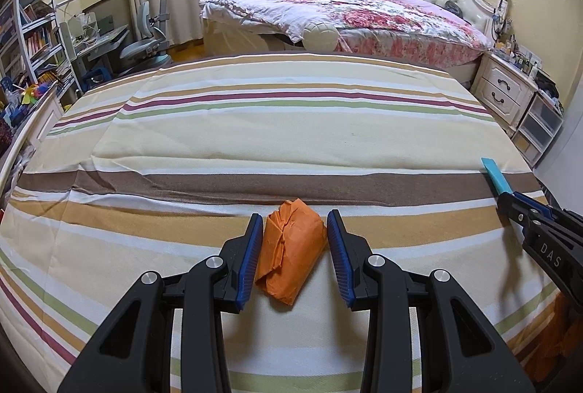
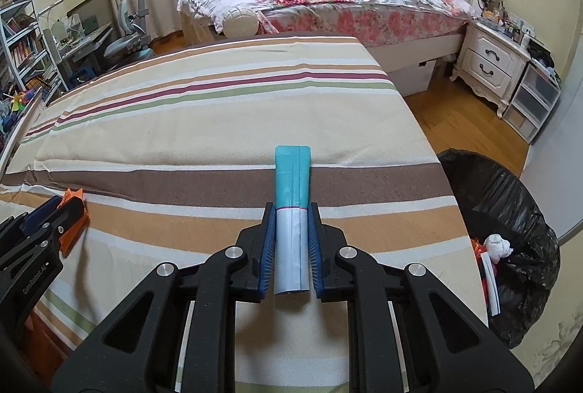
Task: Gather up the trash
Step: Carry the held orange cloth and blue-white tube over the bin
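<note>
We can read "DAS" in pale letters on the black body of the right tongs where they enter the left wrist view at the right edge; a small line of print on the left tongs' body in the right wrist view is too fine to make out. No writing is legible on the teal-and-white packet, only a thin pink line where teal meets white. The packet is long and narrow, its long axis running near to far along the fingers, the teal end pointing far toward the brown stripe of the striped bed cover, the white end nearest the camera. The right tongs are clamped narrowly on its white half, both blue pads pressed against its sides. The left tongs stand partly apart around a crumpled orange paper wad, which lies on the cover with its long axis also near to far; the left pad touches it, and the right pad sits beside its far end. A bin lined with a black bag stands on the floor right of the bed, with white and orange scraps inside.
</note>
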Demonstrator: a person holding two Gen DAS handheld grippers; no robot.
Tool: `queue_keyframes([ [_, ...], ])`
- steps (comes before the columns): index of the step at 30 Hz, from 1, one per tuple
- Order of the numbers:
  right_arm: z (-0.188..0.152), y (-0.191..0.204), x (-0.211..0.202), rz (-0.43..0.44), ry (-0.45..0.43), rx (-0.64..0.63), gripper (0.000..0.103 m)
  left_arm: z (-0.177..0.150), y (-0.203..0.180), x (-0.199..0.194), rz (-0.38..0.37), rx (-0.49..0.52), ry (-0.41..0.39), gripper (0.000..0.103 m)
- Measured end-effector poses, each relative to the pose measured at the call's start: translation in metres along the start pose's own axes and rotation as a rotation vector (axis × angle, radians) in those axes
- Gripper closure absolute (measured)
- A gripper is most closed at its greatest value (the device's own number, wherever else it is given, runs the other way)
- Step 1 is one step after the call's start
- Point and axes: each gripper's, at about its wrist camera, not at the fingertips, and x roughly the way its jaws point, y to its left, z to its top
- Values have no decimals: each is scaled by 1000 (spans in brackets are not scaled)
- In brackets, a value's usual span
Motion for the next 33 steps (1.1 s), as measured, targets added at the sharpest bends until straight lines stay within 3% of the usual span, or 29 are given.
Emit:
queue_keyframes([
  [18,-15,-43,-20,-33,-29,62,86,2,-54,-8,-62,79,-21,66],
  [33,-20,-107,-30,-127,-52,164,86,11,-120,-9,-161,169,-42,66],
])
